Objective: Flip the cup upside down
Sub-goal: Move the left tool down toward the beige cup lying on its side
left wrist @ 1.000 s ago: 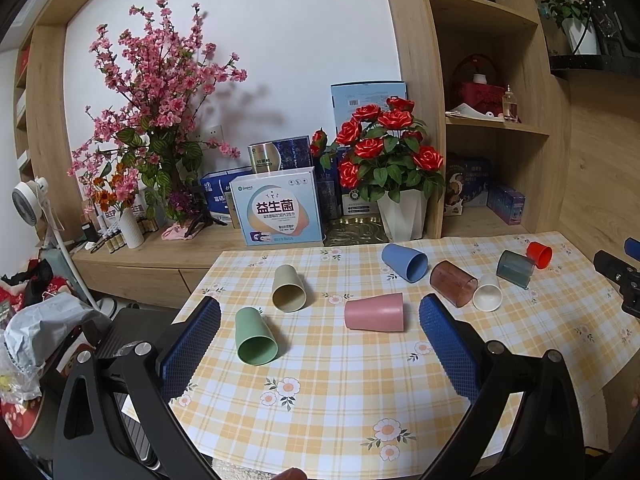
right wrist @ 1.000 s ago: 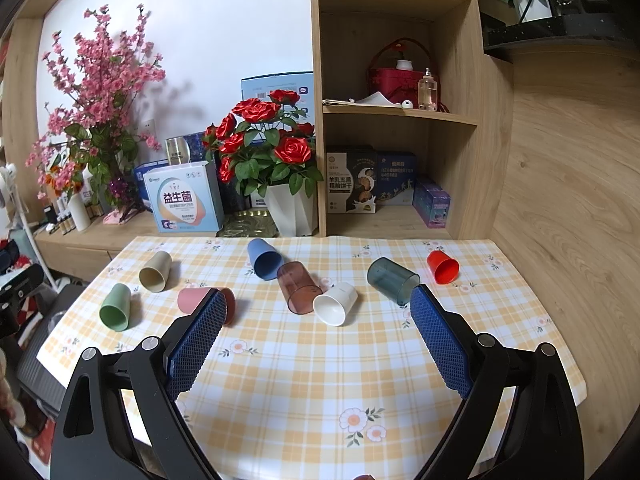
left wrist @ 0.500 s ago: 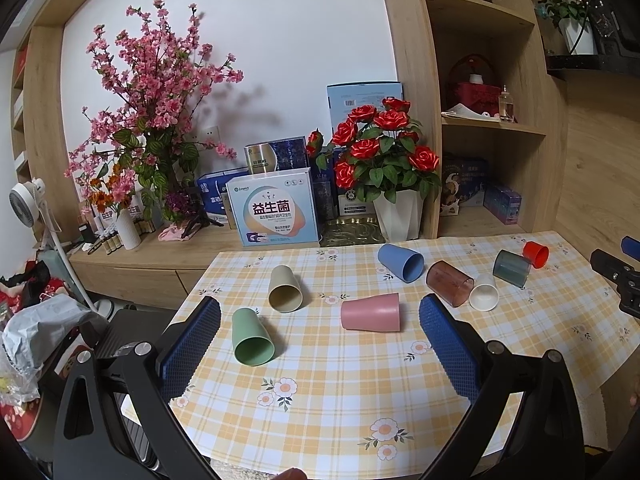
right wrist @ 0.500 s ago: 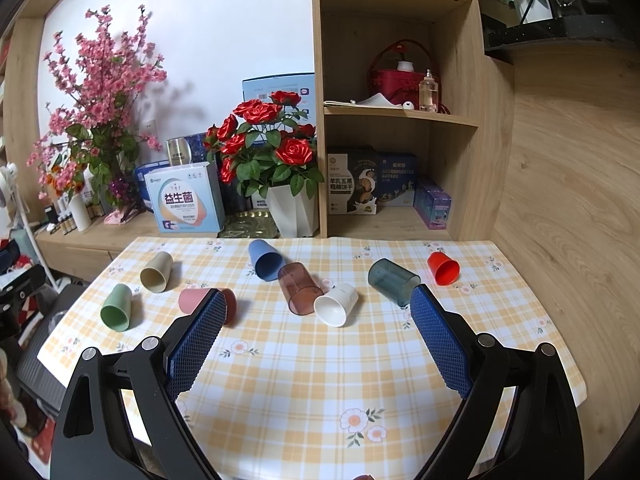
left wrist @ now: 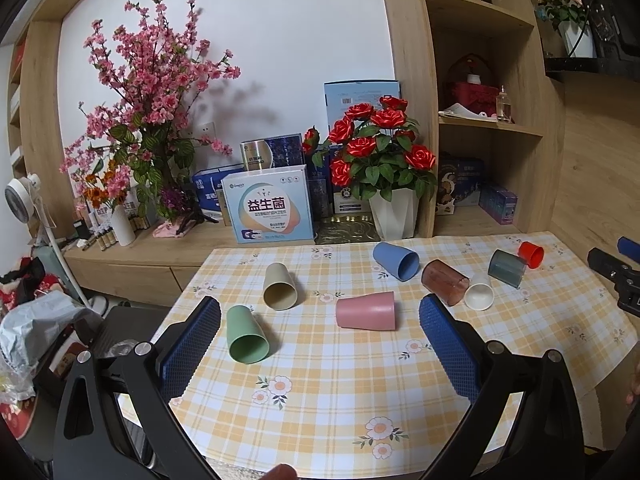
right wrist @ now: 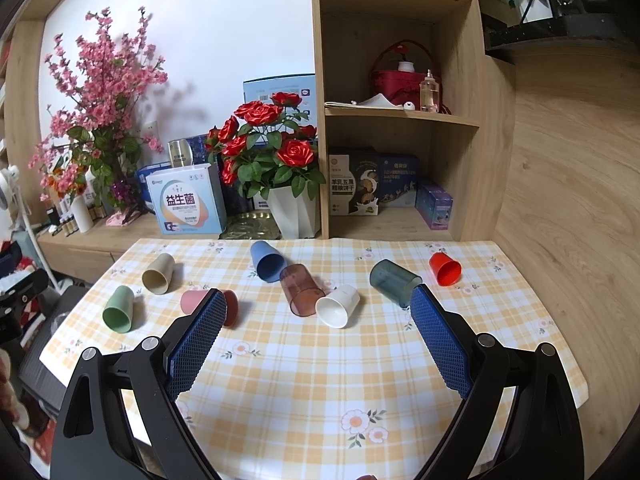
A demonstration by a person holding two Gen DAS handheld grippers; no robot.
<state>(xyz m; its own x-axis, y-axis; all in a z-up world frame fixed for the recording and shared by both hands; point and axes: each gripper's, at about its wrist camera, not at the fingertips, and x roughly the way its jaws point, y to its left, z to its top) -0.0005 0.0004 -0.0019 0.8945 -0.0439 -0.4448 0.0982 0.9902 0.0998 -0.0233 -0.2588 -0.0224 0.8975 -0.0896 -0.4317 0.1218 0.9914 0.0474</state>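
This looks like a home living or dining room: a table [right wrist: 304, 364] under a checked floral tablecloth, wooden shelving [right wrist: 400, 116] with boxes and jars, potted red roses [right wrist: 272, 152], pink blossom branches [left wrist: 152, 92], and probably a standing fan [left wrist: 20, 200] at the blurred left edge.

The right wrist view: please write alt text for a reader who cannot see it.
Eight plastic cups lie on their sides on a yellow checked tablecloth: green, beige, pink, blue, brown, white, grey, red. The open right claw holds nothing above the table's near edge. Red roses stand behind.
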